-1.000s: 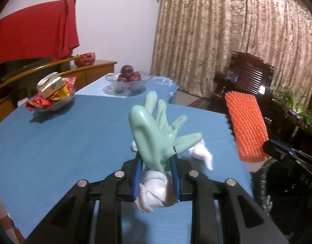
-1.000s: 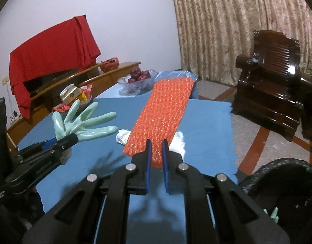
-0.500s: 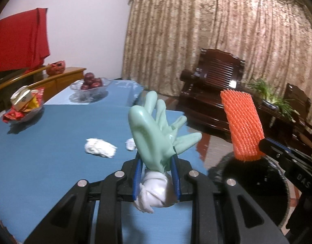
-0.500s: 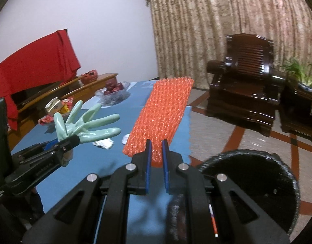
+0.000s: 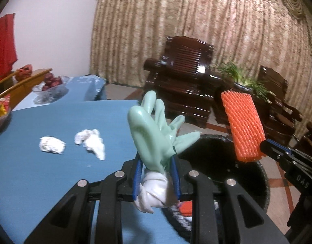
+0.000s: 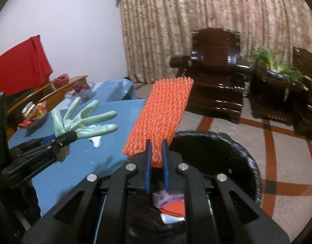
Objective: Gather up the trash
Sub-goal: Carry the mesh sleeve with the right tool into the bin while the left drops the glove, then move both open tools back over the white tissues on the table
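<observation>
The green glove [image 5: 156, 130] stands fingers-up in the left gripper [image 5: 156, 174], whose blue pads are closed partway against its white cuff; the glove is held at the table's near edge, beside the bin mouth. The orange foam net [image 6: 162, 120] is pinched at its lower end in the right gripper [image 6: 156, 162], jaws nearly closed on it; the net sticks forward over the near rim of the black bin [image 6: 233, 148].

Difference from a second ago: both grippers then sat over the blue table [image 5: 54, 158], with no bin mouth ahead of them; the bin now fills the lower right of the left view and the lower middle of the right view, and both held items are at or over its opening. The grip on each item is unchanged (same pinch, same posture of glove and net).

Inside the bin: an orange scrap [image 6: 174, 205] and pale wrappers, partly hidden by the right gripper's body.

On the table: two crumpled white tissues [image 5: 52, 144] lie side by side, well left of the glove; they are uncollected. Farther back stand a glass bowl of dark red fruit [image 5: 52, 81] and a dish of snack packets [image 6: 32, 111].

Beyond: a dark wooden armchair [image 6: 215, 77], a potted green plant [image 6: 278, 65], patterned curtains; background blurred.
</observation>
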A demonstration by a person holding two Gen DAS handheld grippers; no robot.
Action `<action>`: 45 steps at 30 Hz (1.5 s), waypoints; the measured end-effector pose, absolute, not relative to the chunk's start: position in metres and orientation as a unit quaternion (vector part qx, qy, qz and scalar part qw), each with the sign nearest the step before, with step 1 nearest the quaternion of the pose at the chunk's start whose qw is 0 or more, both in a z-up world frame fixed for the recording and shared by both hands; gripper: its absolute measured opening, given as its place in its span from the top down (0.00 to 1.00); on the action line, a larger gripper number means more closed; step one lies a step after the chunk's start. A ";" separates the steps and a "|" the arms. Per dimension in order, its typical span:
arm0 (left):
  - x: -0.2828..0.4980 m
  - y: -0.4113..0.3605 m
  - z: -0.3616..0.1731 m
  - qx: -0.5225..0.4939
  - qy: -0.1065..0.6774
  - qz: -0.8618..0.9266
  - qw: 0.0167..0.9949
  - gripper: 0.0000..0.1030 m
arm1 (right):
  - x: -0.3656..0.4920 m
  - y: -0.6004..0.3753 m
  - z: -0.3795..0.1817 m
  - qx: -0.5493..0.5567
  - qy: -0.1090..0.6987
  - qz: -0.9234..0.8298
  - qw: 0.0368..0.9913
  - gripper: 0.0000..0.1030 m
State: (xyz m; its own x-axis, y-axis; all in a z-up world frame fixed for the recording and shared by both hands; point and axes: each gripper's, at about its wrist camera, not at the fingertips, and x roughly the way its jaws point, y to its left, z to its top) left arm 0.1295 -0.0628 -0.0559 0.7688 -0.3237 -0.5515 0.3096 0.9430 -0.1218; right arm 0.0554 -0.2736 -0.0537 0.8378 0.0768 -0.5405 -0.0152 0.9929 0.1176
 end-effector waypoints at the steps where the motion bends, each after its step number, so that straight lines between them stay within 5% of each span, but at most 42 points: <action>1: 0.130 -0.070 -0.058 -0.011 0.298 -0.175 0.938 0.75 | 0.054 -0.280 -0.056 0.056 0.286 0.018 0.956 0.91; 17: 0.146 -0.161 -0.093 0.011 0.330 -0.245 0.911 0.75 | 0.037 -0.338 -0.100 0.067 0.322 -0.046 0.943 0.91; 22: 0.156 -0.174 -0.106 0.003 0.353 -0.270 0.896 0.65 | 0.038 -0.352 -0.115 0.069 0.338 -0.061 0.937 0.87; 23: 0.157 -0.175 -0.108 0.001 0.357 -0.276 0.892 0.56 | 0.038 -0.354 -0.118 0.070 0.340 -0.064 0.936 0.86; 25: 0.156 -0.174 -0.109 0.000 0.354 -0.279 0.893 0.39 | 0.037 -0.359 -0.125 0.071 0.345 -0.075 0.933 0.76; 27: 0.155 -0.170 -0.108 -0.002 0.349 -0.281 0.894 0.27 | 0.036 -0.360 -0.130 0.073 0.350 -0.083 0.930 0.45; 32: 0.156 -0.147 -0.099 -0.007 0.334 -0.257 0.907 0.16 | 0.030 -0.359 -0.129 0.078 0.333 -0.095 0.935 0.07; 36: 0.153 -0.115 -0.087 0.001 0.307 -0.221 0.926 0.06 | 0.028 -0.350 -0.115 0.090 0.307 -0.071 0.945 0.05; 45: 0.145 -0.026 -0.067 -0.010 0.284 -0.122 0.951 0.06 | 0.053 -0.307 -0.082 0.089 0.285 -0.014 0.954 0.05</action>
State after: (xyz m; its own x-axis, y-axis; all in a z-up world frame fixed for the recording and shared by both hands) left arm 0.1448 -0.0260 -0.0674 0.8094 -0.2370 -0.5373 0.2255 0.9702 -0.0883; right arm 0.0526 -0.3068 -0.0818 0.8370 0.0239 -0.5467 0.0773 0.9838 0.1614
